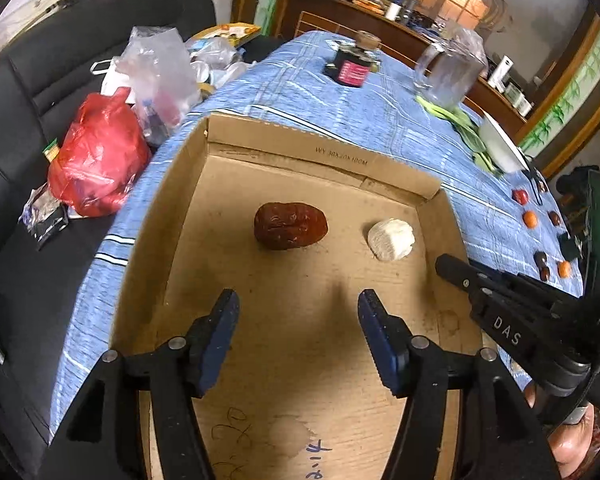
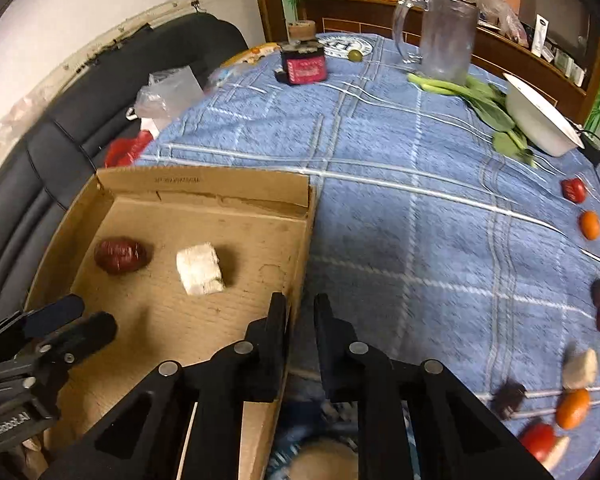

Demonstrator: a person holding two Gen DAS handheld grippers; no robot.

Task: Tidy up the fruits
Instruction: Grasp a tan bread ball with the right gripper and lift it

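Two pieces lie in our cardboard box [image 1: 172, 208], remaining fruits [image 2: 589, 225] sit right of our nearly clenched, empty right claw [image 2: 300, 304], left claw [image 1: 296, 300] released.

Blue checked cloth [image 2: 380, 152] over the table. Far end: dark jar [image 2: 304, 66] with a pink label, near a clear glass mug [image 2: 444, 36]. Just beside the mug, leafy greens [image 2: 480, 100], running up against a white bowl [image 2: 540, 116], which sits tilted near the right edge. Left of the table, black sofa [image 1: 28, 92] heaped with a red bag [image 1: 100, 156] and clear plastic bags [image 1: 160, 68]. Behind, a wooden counter [image 1: 380, 20] crowded with small clutter, too blurred to name.
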